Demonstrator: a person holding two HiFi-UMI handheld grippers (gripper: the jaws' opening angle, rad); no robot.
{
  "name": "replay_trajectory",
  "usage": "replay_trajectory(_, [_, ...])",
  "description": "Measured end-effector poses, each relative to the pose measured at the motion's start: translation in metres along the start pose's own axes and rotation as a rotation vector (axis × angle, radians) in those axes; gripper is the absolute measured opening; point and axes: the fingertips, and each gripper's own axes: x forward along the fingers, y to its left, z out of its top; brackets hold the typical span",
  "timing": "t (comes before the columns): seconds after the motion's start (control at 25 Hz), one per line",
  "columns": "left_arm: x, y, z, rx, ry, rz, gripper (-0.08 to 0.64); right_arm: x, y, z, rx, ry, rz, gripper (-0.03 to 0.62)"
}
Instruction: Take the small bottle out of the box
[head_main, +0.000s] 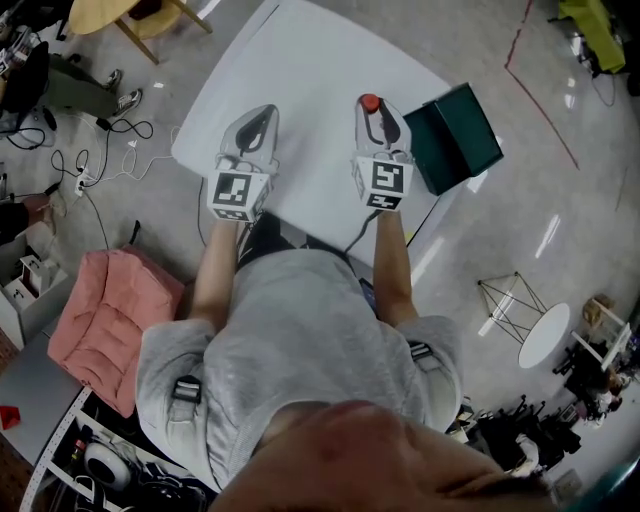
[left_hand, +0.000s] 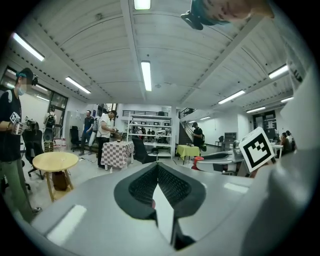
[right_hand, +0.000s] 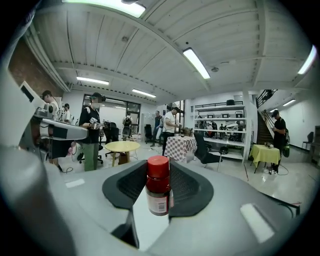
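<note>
Matt grey plastic shell on right claw (right_hand: 159, 176), with black ribbed rubbery-looking pads (right_hand: 186, 188); left claw (left_hand: 158, 170) the same. Between right claw's pads, small bottle (right_hand: 158, 195): glossy dark body, smooth red plastic cap, paper label. Under both claws, tabletop (head_main: 320, 80): smooth matt white. Right of right claw, box (head_main: 455, 135): dark green, matt. Beyond it, floor (head_main: 560, 200): polished, glossy grey.

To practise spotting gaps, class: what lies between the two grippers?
Nothing but bare white table, seen in the head view, between the left gripper and the right gripper, which holds the small bottle.
</note>
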Motion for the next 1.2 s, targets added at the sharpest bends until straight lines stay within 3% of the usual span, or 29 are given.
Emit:
replay_trajectory(0.48, [-0.047,0.081,-0.004,-0.030,-0.001,0.142,0.012,0.045,0.092,0.022,-0.035,-0.016,0.154,0.140])
replay_trajectory(1.2, [-0.063,0.169,-0.036,-0.087,0.046,0.235,0.012,0.127,0.177,0.010,-0.045,0.026,0.282,0.140])
